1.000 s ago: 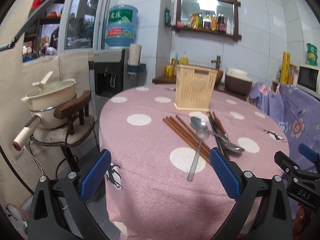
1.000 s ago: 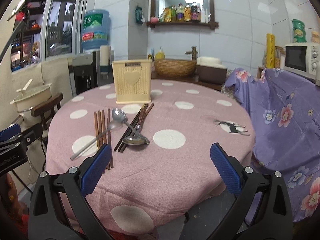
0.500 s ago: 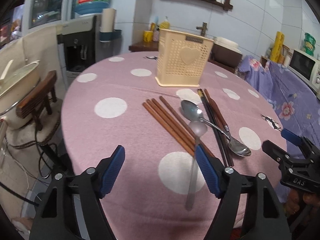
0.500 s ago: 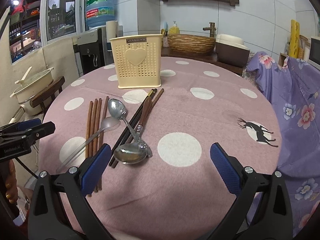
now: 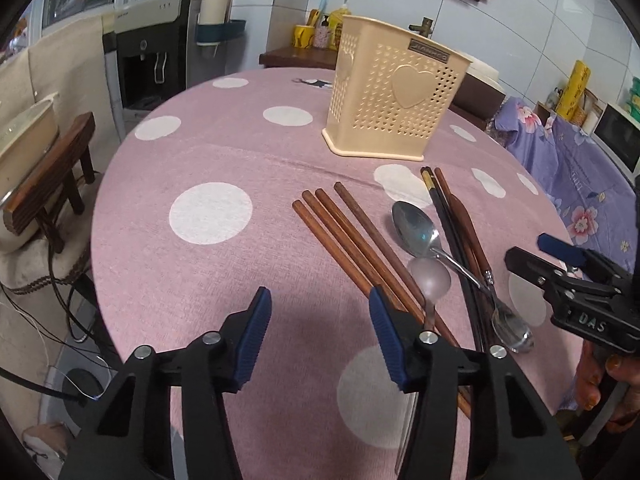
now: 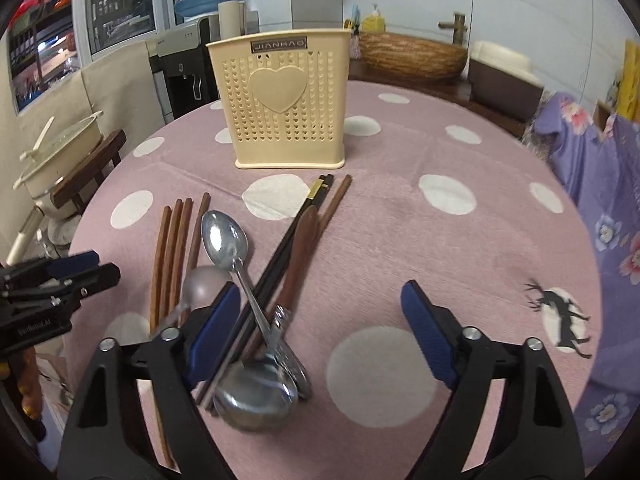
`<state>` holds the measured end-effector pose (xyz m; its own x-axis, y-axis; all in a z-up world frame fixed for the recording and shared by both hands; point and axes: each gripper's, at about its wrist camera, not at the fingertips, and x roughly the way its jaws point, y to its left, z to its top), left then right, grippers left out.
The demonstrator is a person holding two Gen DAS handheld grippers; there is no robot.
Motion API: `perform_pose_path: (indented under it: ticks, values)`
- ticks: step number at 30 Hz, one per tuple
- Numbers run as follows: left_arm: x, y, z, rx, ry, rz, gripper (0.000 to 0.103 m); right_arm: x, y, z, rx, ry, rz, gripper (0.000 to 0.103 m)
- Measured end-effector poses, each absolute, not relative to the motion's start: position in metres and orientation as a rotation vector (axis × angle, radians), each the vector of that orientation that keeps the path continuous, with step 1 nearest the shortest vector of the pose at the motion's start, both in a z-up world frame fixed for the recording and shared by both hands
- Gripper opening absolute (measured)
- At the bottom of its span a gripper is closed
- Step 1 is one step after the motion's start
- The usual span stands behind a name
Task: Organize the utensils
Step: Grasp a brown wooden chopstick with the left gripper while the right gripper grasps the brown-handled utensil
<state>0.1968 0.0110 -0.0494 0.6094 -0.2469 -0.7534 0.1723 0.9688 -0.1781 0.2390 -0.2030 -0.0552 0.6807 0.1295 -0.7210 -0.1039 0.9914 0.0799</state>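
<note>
A cream perforated utensil holder (image 5: 396, 108) (image 6: 284, 100) with a heart stands on the pink dotted table (image 5: 200, 160). In front of it lie several brown chopsticks (image 5: 352, 236) (image 6: 172, 248), a steel spoon (image 5: 416, 224) (image 6: 224, 236), a matte spoon (image 5: 430, 274) (image 6: 204, 284), black chopsticks (image 5: 444, 216) (image 6: 296, 232) and a wood-handled spoon (image 5: 468, 224) (image 6: 300, 252). My left gripper (image 5: 320, 336) (image 6: 88, 266) hovers left of the brown chopsticks, its jaws closing on nothing. My right gripper (image 6: 322, 332) (image 5: 536, 252) is closing too; spoon handles lie under its gap, untouched.
A wooden chair (image 5: 44, 168) with a cream pot stands off the table's left edge. Behind it is a water dispenser (image 5: 160, 60). A purple floral cloth (image 5: 580, 184) covers furniture on the right. A wicker basket (image 6: 412, 56) sits on the back counter.
Both grippers have come forward over the table and tipped down toward the utensils. Their jaws have narrowed, the left more than the right.
</note>
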Motion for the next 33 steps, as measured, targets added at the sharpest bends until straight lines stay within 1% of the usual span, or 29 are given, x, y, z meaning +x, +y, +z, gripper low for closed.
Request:
perform_pose_path:
  ticks: [1,3,6,11,13,16,21,25,33]
  values:
    - [0.201,0.012,-0.051,-0.107,0.897,-0.247,0.045,0.245,-0.204,-0.057,0.057,0.83,0.132,0.072]
    - [0.211,0.013,-0.052,-0.139,0.929,-0.257,0.04,0.259,-0.203,-0.061,0.086,0.862,0.127,0.063]
    - [0.22,0.01,-0.051,-0.142,0.933,-0.258,0.039,0.271,-0.199,-0.063,0.072,0.875,0.11,0.056]
    - [0.24,0.006,-0.05,-0.126,0.929,-0.229,0.038,0.277,-0.197,-0.063,0.063,0.88,0.102,0.054]
    - [0.248,0.004,-0.053,-0.104,0.942,-0.199,0.032,0.278,-0.196,-0.062,0.06,0.876,0.103,0.054]
    - [0.257,0.001,-0.06,-0.113,0.982,-0.196,0.027,0.278,-0.195,-0.061,0.054,0.876,0.101,0.053]
    - [0.259,-0.005,-0.061,-0.072,0.971,-0.157,0.022,0.283,-0.196,-0.064,0.055,0.887,0.092,0.045]
    - [0.264,-0.006,-0.061,-0.062,0.982,-0.149,0.016,0.286,-0.196,-0.066,0.05,0.893,0.085,0.043]
    - [0.277,-0.012,-0.062,-0.041,0.989,-0.142,0.014,0.294,-0.194,-0.069,0.049,0.903,0.081,0.038]
